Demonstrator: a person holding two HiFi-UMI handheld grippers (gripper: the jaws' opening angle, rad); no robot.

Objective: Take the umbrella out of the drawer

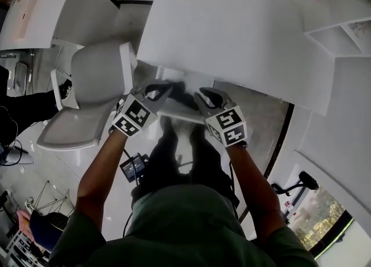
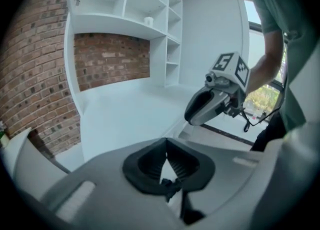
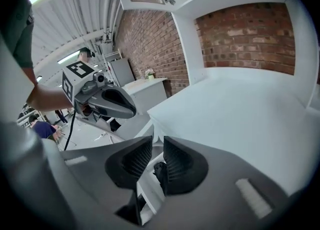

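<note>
a: where were the two grippers at that point?
b: side by side in front of the person, both tipped downward at the near edge of the white desk. in the head view they were near each other but apart.
a: and the jaws?
b: the left gripper had its black pads closed together at the tips, with nothing held. the right gripper had its pads a narrow way apart, gripping nothing.
a: anything in that gap?
b: a white edge showed through it. i could not tell whether it sat between the pads or lay beyond them. the pads were not pressing on it.
a: did you see the umbrella?
b: no, it showed in no view. just under the desk's edge, between the grippers in the head view, was a white panel. it was blurred, and i could not tell whether it was the drawer front.
a: what else was around?
b: a white chair stood just left of the person, beside the desk. behind the desk ran a red brick wall, with white shelves above it. each gripper's camera caught the other gripper off to its side, marker cube on top.
a: and the person?
b: standing, in a dark green shirt, bare forearms reaching forward.
</note>
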